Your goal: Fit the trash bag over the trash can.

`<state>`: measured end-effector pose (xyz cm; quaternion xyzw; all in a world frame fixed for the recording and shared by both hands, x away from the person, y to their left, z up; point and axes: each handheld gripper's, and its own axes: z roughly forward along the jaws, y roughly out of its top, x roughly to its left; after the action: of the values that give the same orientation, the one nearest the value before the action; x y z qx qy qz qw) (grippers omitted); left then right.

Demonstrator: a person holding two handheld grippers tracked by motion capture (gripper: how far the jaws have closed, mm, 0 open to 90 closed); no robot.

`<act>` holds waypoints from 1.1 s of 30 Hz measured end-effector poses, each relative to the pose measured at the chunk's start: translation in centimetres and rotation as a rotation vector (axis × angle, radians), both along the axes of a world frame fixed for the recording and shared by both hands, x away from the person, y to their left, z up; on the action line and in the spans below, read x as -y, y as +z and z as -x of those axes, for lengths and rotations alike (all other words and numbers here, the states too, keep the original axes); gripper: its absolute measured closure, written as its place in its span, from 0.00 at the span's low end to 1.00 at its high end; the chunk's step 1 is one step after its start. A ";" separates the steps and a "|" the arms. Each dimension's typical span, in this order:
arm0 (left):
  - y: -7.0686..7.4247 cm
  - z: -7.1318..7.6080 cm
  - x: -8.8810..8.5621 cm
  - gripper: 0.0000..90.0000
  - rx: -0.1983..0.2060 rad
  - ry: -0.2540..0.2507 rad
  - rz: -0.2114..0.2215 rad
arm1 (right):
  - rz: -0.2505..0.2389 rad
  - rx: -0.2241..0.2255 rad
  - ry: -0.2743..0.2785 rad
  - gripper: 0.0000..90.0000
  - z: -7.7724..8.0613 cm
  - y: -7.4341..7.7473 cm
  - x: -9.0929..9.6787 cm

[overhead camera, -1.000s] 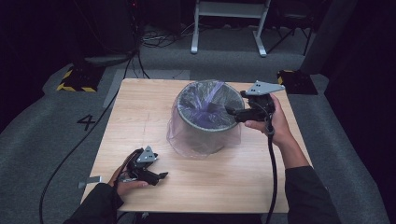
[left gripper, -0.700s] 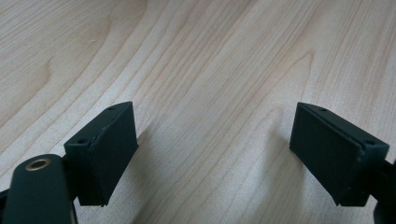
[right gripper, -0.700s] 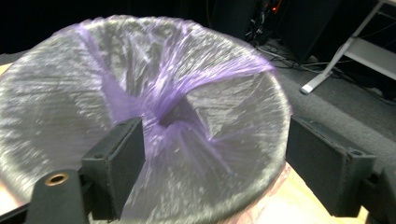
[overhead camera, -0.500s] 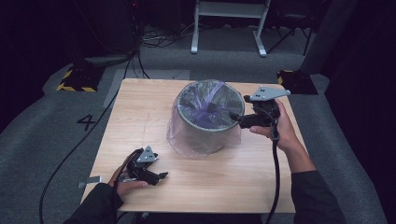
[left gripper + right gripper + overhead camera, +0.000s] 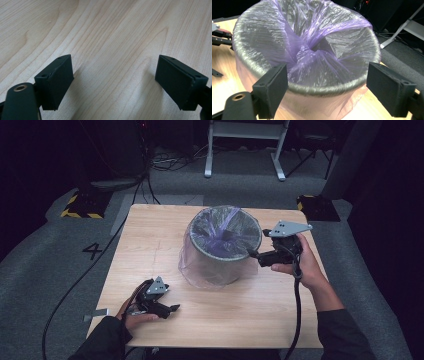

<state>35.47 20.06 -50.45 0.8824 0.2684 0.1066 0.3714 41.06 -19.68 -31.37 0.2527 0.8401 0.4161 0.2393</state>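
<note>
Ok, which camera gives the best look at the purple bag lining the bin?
The right gripper view: the purple bag is close up, its crinkled film bunched in the middle and folded over the bin rim. The high view shows the bag whole but small. The left gripper view faces bare table.

Light falls brightly from above on the wooden table [image 5: 150, 245] while the far floor and room edges sink into darkness, the plastic bag [image 5: 312, 50] glints with glare, and both close gripper views look slightly soft.
</note>
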 end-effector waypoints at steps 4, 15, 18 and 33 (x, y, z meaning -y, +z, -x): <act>0.0 0.0 0.0 0.16 0.000 0.000 0.000 | 0.005 -0.002 0.008 0.19 0.2 -0.1 0.3; 0.0 0.0 0.0 0.16 0.000 0.000 0.000 | 0.062 -0.027 0.057 0.18 1.4 -1.3 1.0; 0.0 0.0 0.0 0.16 0.000 0.000 0.000 | 0.069 -0.027 0.058 0.18 1.5 -1.5 1.0; 0.0 0.0 0.0 0.16 0.000 0.001 0.000 | 0.129 -0.065 0.035 0.19 1.6 -4.3 1.4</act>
<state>35.47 20.06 -50.45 0.8823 0.2686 0.1070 0.3714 39.46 -21.09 -35.71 0.2351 0.8769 0.3566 0.2206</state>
